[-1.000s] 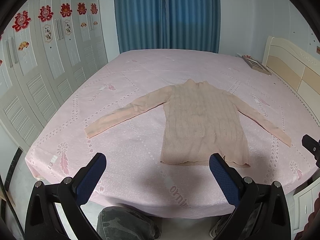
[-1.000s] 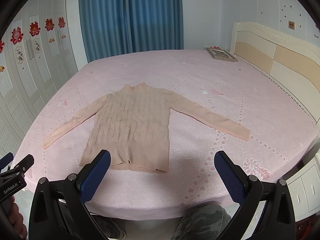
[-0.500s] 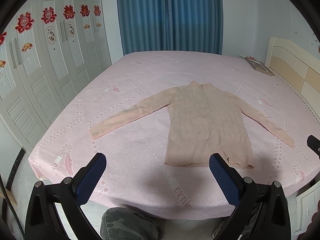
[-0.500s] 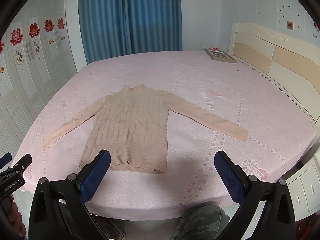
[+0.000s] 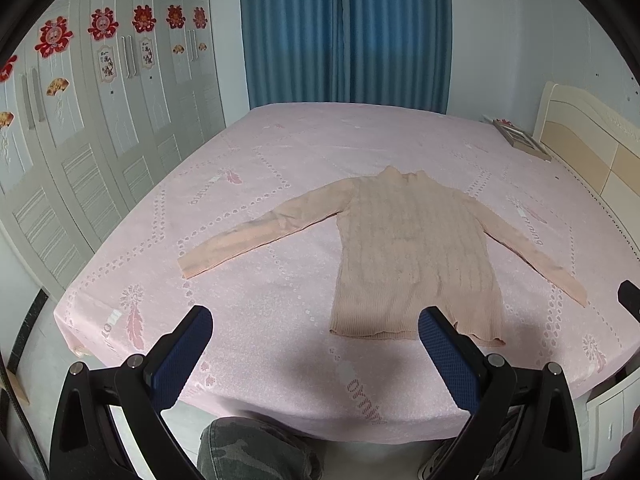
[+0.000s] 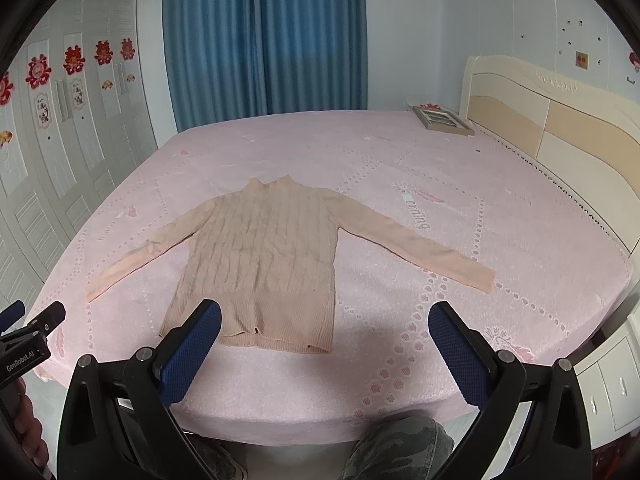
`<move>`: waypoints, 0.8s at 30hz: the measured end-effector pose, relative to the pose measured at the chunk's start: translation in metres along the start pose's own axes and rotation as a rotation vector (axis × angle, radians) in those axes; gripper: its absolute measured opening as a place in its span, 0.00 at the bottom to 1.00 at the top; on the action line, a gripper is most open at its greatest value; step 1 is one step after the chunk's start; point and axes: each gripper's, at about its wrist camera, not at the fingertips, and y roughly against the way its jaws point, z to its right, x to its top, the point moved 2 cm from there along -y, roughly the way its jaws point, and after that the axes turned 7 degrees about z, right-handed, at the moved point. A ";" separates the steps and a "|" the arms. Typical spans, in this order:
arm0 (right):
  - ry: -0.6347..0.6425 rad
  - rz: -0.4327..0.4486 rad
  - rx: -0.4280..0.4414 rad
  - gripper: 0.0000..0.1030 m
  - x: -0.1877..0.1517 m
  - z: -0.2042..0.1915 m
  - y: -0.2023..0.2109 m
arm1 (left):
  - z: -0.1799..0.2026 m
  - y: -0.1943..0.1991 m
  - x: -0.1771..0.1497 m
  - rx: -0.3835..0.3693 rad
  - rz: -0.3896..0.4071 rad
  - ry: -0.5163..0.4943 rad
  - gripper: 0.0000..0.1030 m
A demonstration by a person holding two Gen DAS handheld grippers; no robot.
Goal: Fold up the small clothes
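A small peach knit sweater (image 5: 412, 252) lies flat on the pink bedspread (image 5: 280, 288), collar away from me, both sleeves spread out to the sides. It also shows in the right wrist view (image 6: 264, 256). My left gripper (image 5: 314, 344) is open and empty, held above the bed's near edge, short of the sweater's hem. My right gripper (image 6: 324, 340) is open and empty, also at the near edge, in front of the hem. The left gripper's body shows at the left edge of the right wrist view (image 6: 28, 344).
A picture frame (image 6: 442, 120) lies on the bed near the cream headboard (image 6: 560, 120) at the right. White wardrobe doors (image 5: 80, 140) stand at the left, blue curtains (image 5: 344, 32) behind. A white nightstand (image 6: 608, 380) is at the lower right. My camouflage-trousered knees (image 5: 256, 452) are below.
Both grippers have drawn back and risen slightly, so the sweater sits a little farther and higher in both views. Both stayed open. The sweater has not moved.
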 end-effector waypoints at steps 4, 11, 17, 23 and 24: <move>0.010 0.000 0.003 0.99 0.001 -0.003 -0.004 | -0.003 -0.007 0.003 0.002 -0.003 0.011 1.00; 0.027 0.012 0.023 0.99 0.002 -0.011 -0.024 | -0.022 -0.037 0.004 0.000 -0.019 0.063 1.00; 0.034 -0.001 0.062 0.99 -0.002 -0.018 -0.058 | -0.043 -0.082 -0.005 0.005 -0.069 0.078 1.00; 0.045 -0.014 0.088 0.99 -0.002 -0.030 -0.104 | -0.082 -0.145 -0.016 0.008 -0.112 0.155 0.99; 0.049 -0.026 0.101 0.99 -0.002 -0.033 -0.115 | -0.092 -0.158 -0.018 0.007 -0.126 0.183 0.99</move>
